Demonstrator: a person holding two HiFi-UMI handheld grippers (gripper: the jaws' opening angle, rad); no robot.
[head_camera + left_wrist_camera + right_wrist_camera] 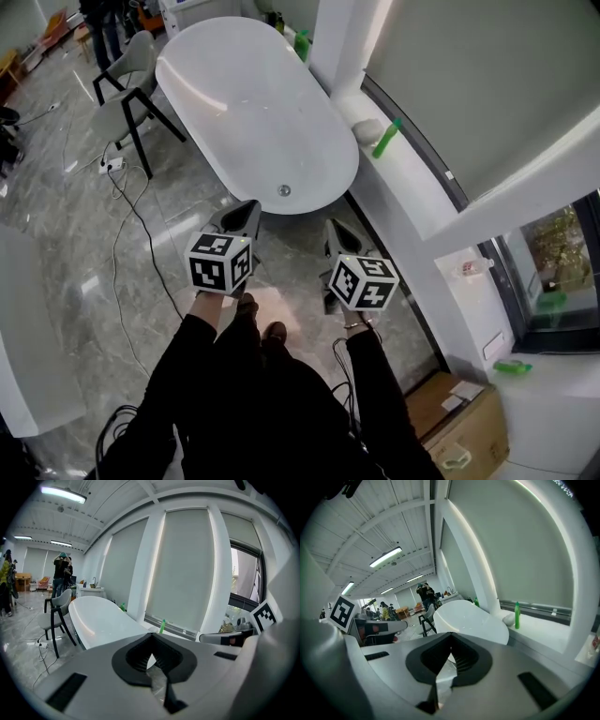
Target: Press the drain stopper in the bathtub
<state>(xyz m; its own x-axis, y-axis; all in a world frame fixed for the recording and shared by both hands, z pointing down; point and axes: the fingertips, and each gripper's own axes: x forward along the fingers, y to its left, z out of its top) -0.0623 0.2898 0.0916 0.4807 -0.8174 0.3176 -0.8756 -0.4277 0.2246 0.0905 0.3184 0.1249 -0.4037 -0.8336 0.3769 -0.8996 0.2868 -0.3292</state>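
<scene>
The white oval bathtub [253,103] stands on the grey marble floor beside the window ledge. Its round metal drain stopper [284,190] sits in the tub bottom at the near end. My left gripper [247,216] hangs just outside the near rim, left of the stopper, jaws shut and empty. My right gripper [335,232] hovers over the floor to the right of the tub end, also shut with nothing held. In the left gripper view, the closed left gripper [151,636] points past the bathtub [101,620]. The right gripper [450,635] faces the bathtub [468,618] too.
Grey chairs [131,89] stand left of the tub, with a power strip [111,165] and cable on the floor. A green bottle [386,139] stands on the white ledge, a cardboard box [459,422] at the lower right. People stand far back [62,571].
</scene>
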